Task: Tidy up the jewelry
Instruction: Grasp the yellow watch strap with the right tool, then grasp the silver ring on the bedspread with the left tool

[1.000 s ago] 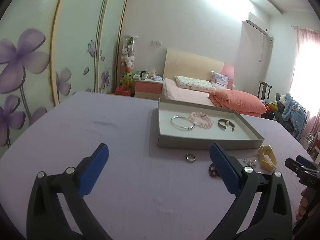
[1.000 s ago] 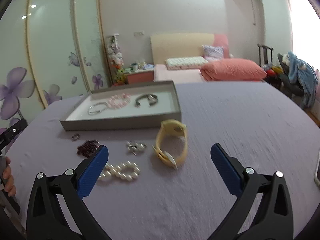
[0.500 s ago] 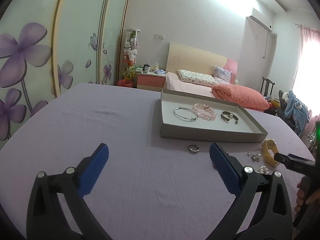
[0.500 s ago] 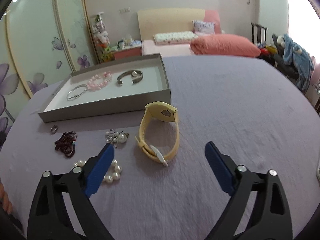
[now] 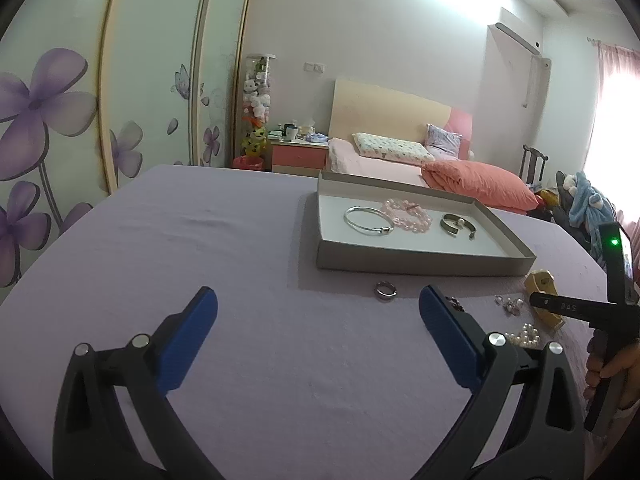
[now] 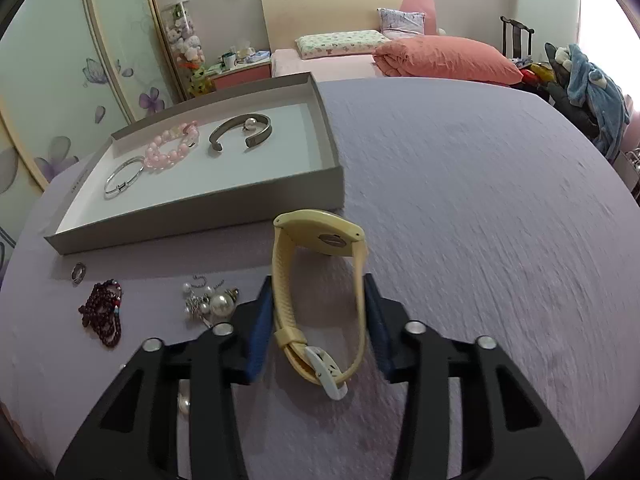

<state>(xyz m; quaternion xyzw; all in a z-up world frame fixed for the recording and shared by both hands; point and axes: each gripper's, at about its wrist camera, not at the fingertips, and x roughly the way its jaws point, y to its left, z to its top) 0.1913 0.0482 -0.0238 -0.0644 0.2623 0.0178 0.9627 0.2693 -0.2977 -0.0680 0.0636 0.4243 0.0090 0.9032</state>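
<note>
A yellow watch (image 6: 320, 240) stands on its strap on the purple tablecloth, just in front of the grey tray (image 6: 334, 188). My right gripper (image 6: 318, 284) has its jaws closing around the watch, and both blue pads touch the strap's sides. In the tray lie a silver bangle (image 6: 122, 178), a pink bead bracelet (image 6: 172, 148) and a metal cuff with a pearl (image 6: 240, 132). My left gripper (image 5: 316, 296) hovers open over bare cloth with nothing between its fingers. The tray (image 5: 420, 258) and a ring (image 5: 385, 290) lie beyond it.
Left of the watch lie pearl earrings (image 6: 208, 300), a dark red bead bracelet (image 6: 102, 312) and a ring (image 6: 79, 271). A white pearl bracelet (image 5: 522, 336) is partly hidden under my right gripper. A person's hand (image 5: 608, 368) holds the right tool. A bed stands behind the table.
My right gripper has moved forward and down to the yellow watch, and its jaws have narrowed from wide open to the strap. The left gripper has stayed open and nearly still.
</note>
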